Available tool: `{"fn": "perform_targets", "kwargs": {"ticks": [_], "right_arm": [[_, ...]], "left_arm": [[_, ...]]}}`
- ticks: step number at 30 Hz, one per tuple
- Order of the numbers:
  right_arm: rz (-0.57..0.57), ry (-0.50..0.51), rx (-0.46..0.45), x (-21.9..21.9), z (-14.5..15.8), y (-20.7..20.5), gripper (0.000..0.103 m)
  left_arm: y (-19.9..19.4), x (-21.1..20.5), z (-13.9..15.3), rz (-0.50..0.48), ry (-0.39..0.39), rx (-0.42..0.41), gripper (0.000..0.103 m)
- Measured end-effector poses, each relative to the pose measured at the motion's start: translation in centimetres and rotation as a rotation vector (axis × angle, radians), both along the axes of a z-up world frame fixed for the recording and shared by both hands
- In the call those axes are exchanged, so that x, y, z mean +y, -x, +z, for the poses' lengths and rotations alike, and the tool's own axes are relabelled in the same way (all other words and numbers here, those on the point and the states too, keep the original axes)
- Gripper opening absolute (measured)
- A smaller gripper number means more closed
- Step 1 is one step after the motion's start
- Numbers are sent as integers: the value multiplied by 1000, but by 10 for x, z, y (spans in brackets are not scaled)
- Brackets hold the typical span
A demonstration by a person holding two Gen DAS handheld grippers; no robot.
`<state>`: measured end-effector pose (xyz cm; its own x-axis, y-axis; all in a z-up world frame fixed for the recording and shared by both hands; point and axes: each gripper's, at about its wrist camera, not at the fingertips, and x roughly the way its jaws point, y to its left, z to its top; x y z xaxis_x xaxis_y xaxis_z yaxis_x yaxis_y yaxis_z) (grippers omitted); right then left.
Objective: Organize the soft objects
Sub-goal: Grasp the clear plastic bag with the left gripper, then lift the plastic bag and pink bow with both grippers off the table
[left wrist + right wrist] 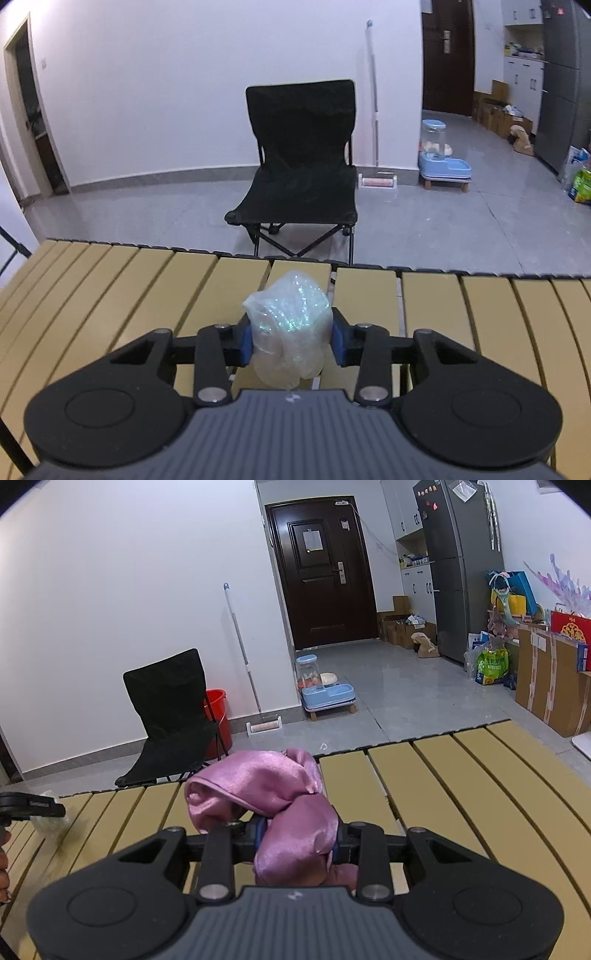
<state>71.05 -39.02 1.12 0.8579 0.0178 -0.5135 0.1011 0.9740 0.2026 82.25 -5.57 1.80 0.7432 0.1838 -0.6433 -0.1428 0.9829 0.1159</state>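
**Two soft loads, two thin grips**

The left tool [291,341] is clamped on a crumpled clear plastic bag [290,325], its blue pads [246,341] pressing the bag's sides just over the slatted worktop [424,295], on the near side of the black folding chair [301,155]. The right tool [299,836] is closed on a bunched pink satin cloth [273,797], also over the worktop and to the right of that chair.

Both loads are slippery and squash easily. The bag may ooze out from between the pads if the tool jerks, since only its waist is pinched. The satin bulges above the jaws and a loose fold hangs below; that fold could snag a gap between slats, or the cloth could slide free.
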Motion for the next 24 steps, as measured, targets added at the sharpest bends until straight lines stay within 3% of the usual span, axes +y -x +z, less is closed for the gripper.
{"fn": "perform_targets", "kwargs": {"ticks": [7, 14, 24], "right_arm": [[15, -24, -13, 16, 16, 48, 30], [27, -124, -25, 31, 45, 143, 30], [32, -166, 11, 51, 57, 254, 30]], "left_arm": [[83, 6, 37, 4, -6, -34, 39], [193, 9, 80, 3, 22, -27, 39], [317, 9, 103, -58, 60, -21, 40]]}}
